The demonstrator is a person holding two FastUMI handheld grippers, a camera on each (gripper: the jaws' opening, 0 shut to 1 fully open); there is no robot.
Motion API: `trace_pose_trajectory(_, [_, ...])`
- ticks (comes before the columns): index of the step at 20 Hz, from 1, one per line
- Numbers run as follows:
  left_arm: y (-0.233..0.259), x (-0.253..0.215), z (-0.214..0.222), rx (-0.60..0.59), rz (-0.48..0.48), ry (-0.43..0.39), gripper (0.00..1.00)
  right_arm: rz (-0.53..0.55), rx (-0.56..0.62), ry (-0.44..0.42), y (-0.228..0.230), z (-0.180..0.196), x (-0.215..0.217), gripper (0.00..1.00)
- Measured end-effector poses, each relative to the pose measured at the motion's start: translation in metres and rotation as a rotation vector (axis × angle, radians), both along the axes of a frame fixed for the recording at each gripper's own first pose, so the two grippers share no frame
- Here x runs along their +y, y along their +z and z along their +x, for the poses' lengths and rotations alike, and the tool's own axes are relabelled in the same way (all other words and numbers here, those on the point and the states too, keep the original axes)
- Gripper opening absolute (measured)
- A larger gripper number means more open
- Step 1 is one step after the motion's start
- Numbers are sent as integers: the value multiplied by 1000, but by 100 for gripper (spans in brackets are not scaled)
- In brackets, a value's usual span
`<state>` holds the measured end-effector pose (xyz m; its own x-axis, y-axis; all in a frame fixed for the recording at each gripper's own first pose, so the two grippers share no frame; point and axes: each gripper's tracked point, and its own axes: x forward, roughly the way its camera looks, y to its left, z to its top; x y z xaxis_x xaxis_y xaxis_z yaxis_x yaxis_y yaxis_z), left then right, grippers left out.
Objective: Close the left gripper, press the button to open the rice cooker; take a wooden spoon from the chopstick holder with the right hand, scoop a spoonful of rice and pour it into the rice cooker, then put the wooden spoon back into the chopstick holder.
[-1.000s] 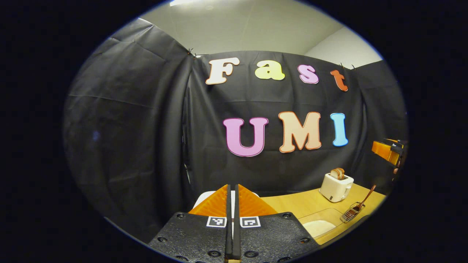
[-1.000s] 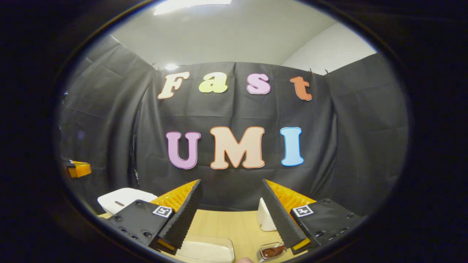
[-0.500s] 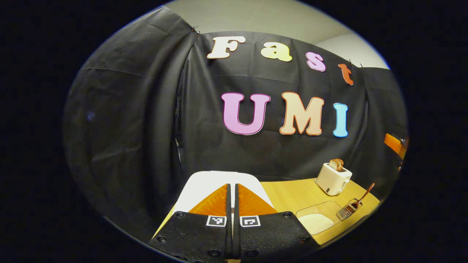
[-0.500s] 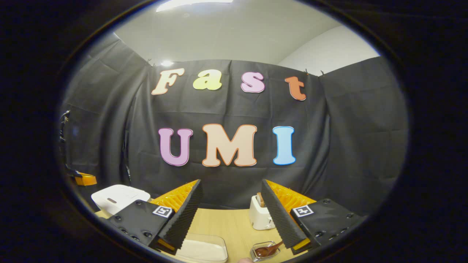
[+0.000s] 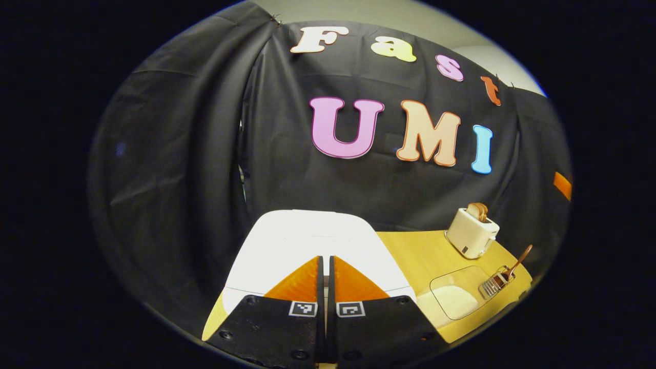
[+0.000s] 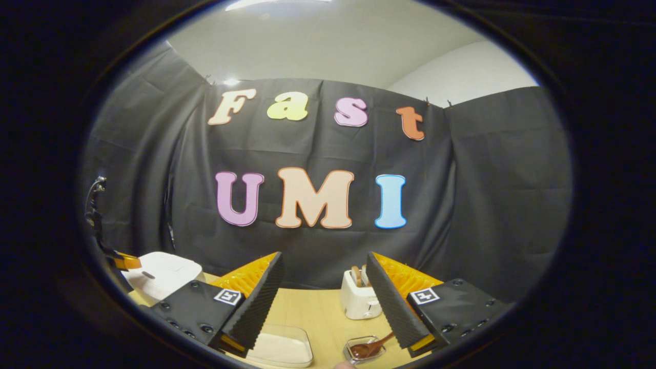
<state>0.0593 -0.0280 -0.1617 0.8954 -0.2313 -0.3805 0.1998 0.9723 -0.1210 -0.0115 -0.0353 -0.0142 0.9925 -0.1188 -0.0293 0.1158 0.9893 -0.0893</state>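
Rice cooker [image 5: 312, 246] sits directly ahead of and below the left gripper [image 5: 324, 266], lid down, so the opening step is judged not yet done. Left gripper fingers are brought together with no more than a hairline between them and nothing held, which suits pressing a button with a single blunt tip; the button itself cannot be made out from the left gripper view, likely hidden under the fingers. Contact with the lid cannot be confirmed. To this gripper's right, on the wooden table [image 5: 415, 256], lie a clear tray of rice [image 5: 453, 300], then the chopstick holder [image 5: 493, 286] with the wooden spoon [image 5: 517, 260] leaning out of it, handle up for an easy pick. A toaster [image 5: 471, 233] stands beyond them. Right gripper [image 6: 324, 292] is held wide open and empty, above the table, evidently waiting. Just below and ahead of its fingers are the tray and the holder with the spoon; the cooker lies off to its left.
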Motion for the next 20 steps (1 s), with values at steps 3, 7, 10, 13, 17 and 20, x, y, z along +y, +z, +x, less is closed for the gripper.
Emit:
trace_pose_trajectory(3, [-15, -1, 3, 34, 8, -6, 0, -12, 4, -3, -1, 1, 0, 100])
trace_pose_trajectory(7, [-25, -2, 4, 43, 24, -11, 0, -11, 6, -5, -2, 4, 1, 100])
trace_pose_trajectory(10, [-27, -1, 4, 43, 20, -3, 0, -12, 9, 3, -4, 7, 4, 100])
trace_pose_trajectory(13, [-27, -2, 7, 20, 4, 17, 0, -15, 12, 12, -5, 9, 7, 100])
trace_pose_trajectory(17, [-32, -1, 6, 32, 16, 24, 0, -6, 8, 14, -5, 11, 5, 100])
trace_pose_trajectory(20, [-22, -1, 8, 9, 28, 25, 0, -7, -2, 7, 1, 9, -2, 100])
